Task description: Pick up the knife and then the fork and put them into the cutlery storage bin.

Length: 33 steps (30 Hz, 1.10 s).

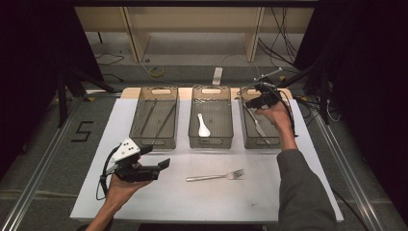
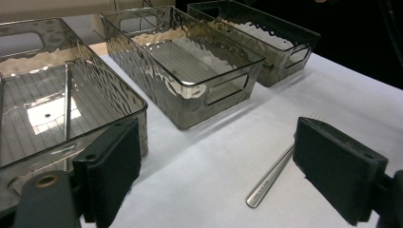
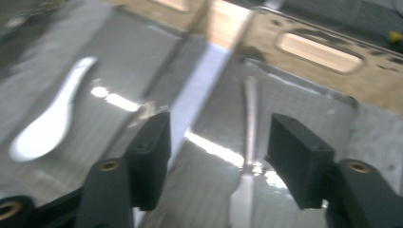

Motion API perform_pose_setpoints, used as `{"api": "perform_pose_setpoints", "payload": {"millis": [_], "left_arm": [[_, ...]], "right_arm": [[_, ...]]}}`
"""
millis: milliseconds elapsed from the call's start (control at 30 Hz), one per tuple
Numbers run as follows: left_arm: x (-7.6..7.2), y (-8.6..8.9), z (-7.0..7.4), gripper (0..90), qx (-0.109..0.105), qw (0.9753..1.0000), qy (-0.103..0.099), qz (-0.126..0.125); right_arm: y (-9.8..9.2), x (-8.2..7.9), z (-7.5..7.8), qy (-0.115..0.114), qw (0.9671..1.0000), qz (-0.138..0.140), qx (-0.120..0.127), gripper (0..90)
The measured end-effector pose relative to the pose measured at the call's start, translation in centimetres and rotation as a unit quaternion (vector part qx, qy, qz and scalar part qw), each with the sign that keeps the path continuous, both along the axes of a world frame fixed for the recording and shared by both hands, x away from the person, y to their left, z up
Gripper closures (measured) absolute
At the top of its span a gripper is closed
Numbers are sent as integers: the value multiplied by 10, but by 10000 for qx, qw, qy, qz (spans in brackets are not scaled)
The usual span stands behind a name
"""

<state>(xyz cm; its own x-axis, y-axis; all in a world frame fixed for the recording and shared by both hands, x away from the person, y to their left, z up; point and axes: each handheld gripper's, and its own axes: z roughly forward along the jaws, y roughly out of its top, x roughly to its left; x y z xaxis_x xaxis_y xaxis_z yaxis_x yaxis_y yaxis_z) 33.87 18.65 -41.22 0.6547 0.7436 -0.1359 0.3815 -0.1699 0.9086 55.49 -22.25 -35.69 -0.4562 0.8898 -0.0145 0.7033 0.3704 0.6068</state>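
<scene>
Three clear bins sit in a row on my white table, and I take the middle bin as my landmark. It holds a white spoon. The bin to its left holds what look like chopsticks; the bin to its right holds a knife.

My right gripper hovers over the far end of that right bin, jaws wide apart and holding nothing, with the knife lying on the bin floor just beneath them. I judge the knife is sorted and that hand is free.

A fork lies on the bare table in front of the middle bin, tines pointing right. My left gripper waits left of the fork, also in front of the bins, jaws wide and empty, aimed toward the handle. The next move, as I judge it, calls for lowering over the flat handle and closing squarely, since thin metal can slip.

Beyond the bins are a wooden frame, floor cables and dark curtains; a "5" is marked on the floor at far left
</scene>
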Motion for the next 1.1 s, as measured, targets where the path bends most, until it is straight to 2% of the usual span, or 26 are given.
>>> {"api": "perform_pose_setpoints", "payload": {"millis": [100, 167, 367, 467, 633, 733, 933, 1000, 1067, 1100], "left_arm": [[0, 0, 0, 157, 3, 10000, -16, 7], [0, -1, 0, 157, 8, 10000, -11, 14], [-1, 0, 0, 156, -10, 10000, -30, 20], [0, 0, 0, 156, -15, 10000, -19, 18], [-1, 0, 0, 156, -9, 10000, -31, 12], [-1, 0, 0, 156, -20, 10000, -50, 6], [-1, 0, 0, 156, -19, 10000, -71, 11], [-1, 0, 0, 156, -29, 10000, -73, 21], [-1, 0, 0, 156, -36, 10000, -74, 28], [-1, 0, 0, 156, -29, 10000, -74, 30]], "right_arm": [[9, -18, 8, -126, 9988, 445, 125, 367], [17, -31, 13, -115, 9970, 750, 142, 345], [38, -74, 16, -177, 9887, 1487, 112, 322], [47, -92, 13, -169, 9846, 1736, 120, 313], [58, -112, 3, -129, 9789, 2030, 183, 303], [64, -122, -4, -82, 9766, 2137, 221, 303], [78, -139, -21, 38, 9694, 2450, 118, 304], [83, -144, -25, 48, 9679, 2512, 27, 304], [86, -149, -29, 54, 9670, 2546, 33, 304], [87, -150, -30, 39, 9655, 2603, 59, 305]]}}
